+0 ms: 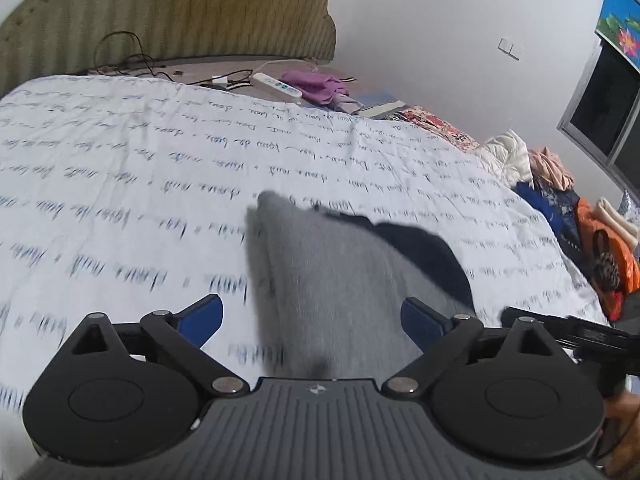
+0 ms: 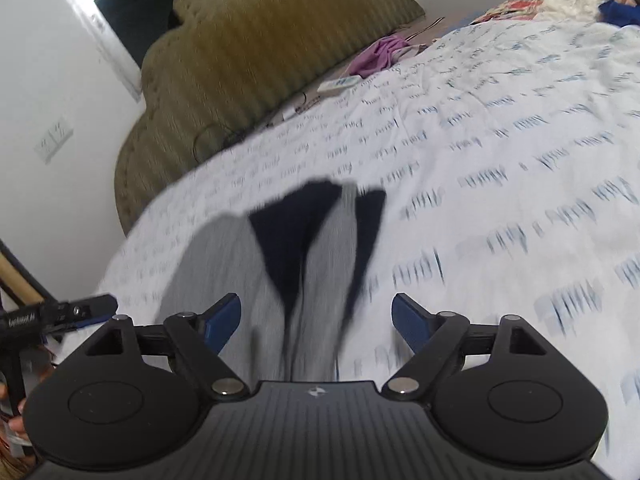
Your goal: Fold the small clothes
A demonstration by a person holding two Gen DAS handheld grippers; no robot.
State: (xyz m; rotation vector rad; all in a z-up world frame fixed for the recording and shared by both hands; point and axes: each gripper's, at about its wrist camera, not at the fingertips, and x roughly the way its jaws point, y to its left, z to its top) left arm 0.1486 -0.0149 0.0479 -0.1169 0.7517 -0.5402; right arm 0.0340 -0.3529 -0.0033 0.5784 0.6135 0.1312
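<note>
Garment: grey-and-black small garment (image 1: 340,276), lying on the bedspread; blurred, so the exact type cannot be told. Grey panels alternate with black wedges in the right wrist view (image 2: 304,240).
Garment place: centre of the left wrist view, running from the middle down to 6 o'clock between the jaws; same in the right wrist view, reaching up towards 12 o'clock.
Surface: white bedspread with blue script print (image 1: 120,184), fairly smooth around the garment.
Left gripper (image 1: 312,316): jaws wide; blue pads apart, no pad pressing cloth. Garment passes beneath the gap, not gripped.
Right gripper (image 2: 316,316): jaws wide, pads clear of the cloth on both sides; nothing held. Its tip shows at 3 o'clock in the left wrist view.
Progress (judged): garment looks narrowed into a long strip with layers overlapping, so at least one fold seems made. Both grippers released.
Left to do (judged): strip still long; a crosswise fold to shorten it probably remains, then setting it aside.
Further work (judged): heap of mixed clothes (image 1: 560,200) at 3 o'clock on the bed edge, seemingly unfolded.
Clutter: purple cloth (image 1: 316,86) and white power strip (image 1: 278,84) at 12 o'clock near the olive headboard (image 1: 180,12), well apart from the garment.
Uncertainty: motion blur hides edges and fold lines.
</note>
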